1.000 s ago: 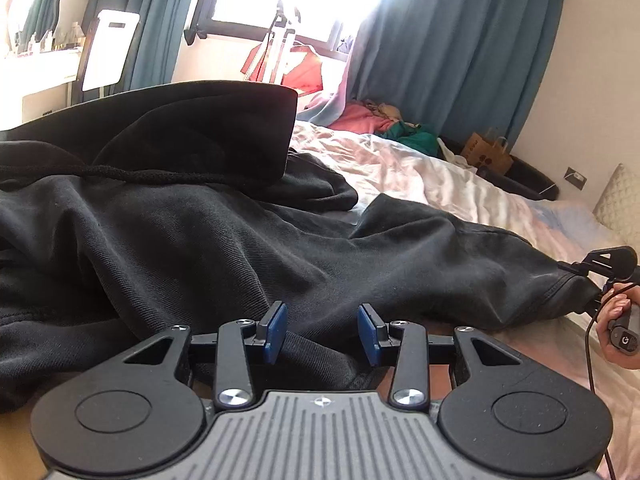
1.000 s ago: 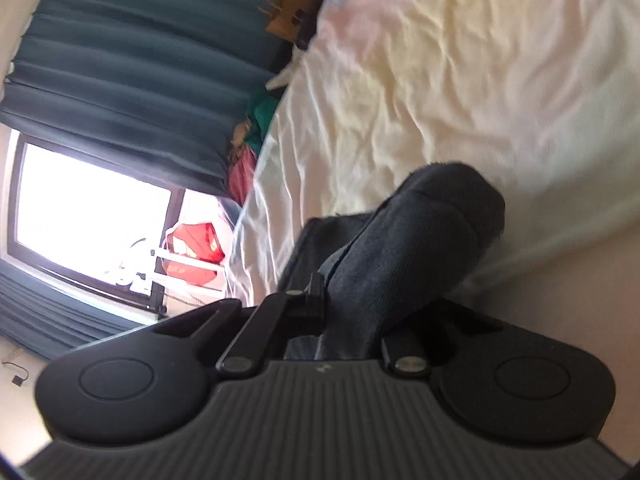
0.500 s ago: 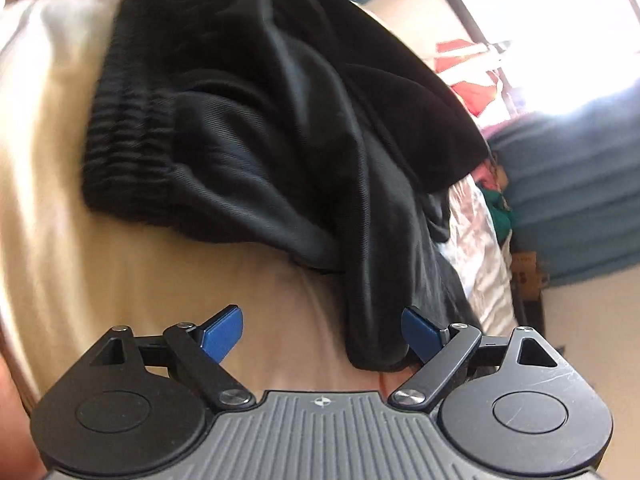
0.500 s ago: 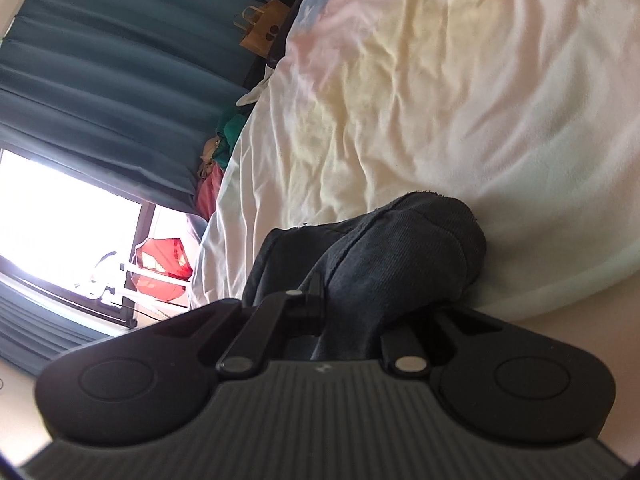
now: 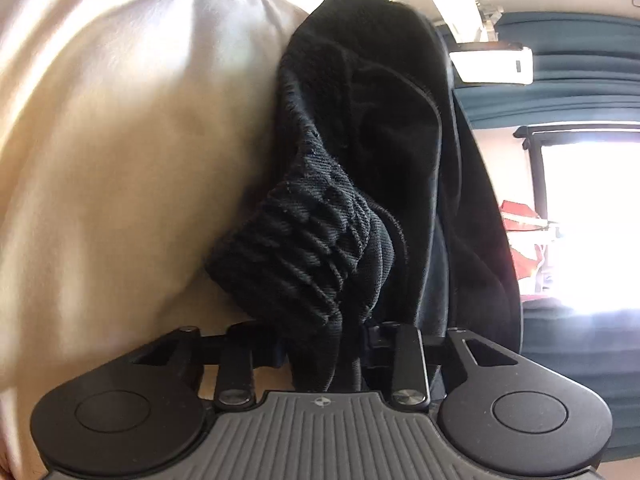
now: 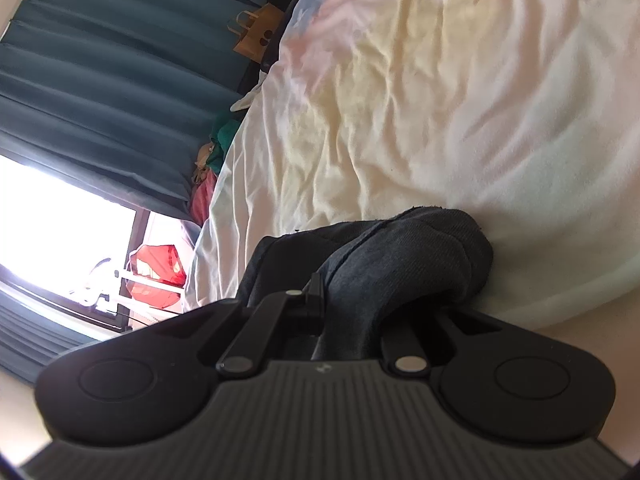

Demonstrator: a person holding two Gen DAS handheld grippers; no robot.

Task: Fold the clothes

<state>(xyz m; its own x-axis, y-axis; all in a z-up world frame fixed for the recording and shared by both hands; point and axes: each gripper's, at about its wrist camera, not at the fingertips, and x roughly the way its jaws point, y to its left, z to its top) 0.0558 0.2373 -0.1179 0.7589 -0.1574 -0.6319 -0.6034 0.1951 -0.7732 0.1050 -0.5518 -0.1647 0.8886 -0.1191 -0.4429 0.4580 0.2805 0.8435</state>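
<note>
A black garment [image 5: 360, 140] lies bunched on the cream bed sheet [image 5: 120, 160]. Its ribbed hem [image 5: 304, 256] runs down between the fingers of my left gripper [image 5: 324, 346]. Those jaws are closing, and the cloth fills the gap and hides the blue pads. In the right wrist view, my right gripper [image 6: 352, 308] is shut on a dark grey fold of the garment [image 6: 408, 260]. That fold humps up over the right finger and rests on the rumpled sheet [image 6: 440, 100].
Teal curtains [image 6: 100, 80] and a bright window [image 6: 48, 216] stand beyond the bed. A red cloth on a white rack [image 6: 158, 276] is by the window. A heap of coloured clothes [image 6: 216, 152] and a brown paper bag [image 6: 256, 34] sit at the bed's far side.
My left gripper rolled over, swung to the garment's ribbed hem, spread wide, then closed with the hem between its fingers. The right gripper kept its grip and hardly moved.
</note>
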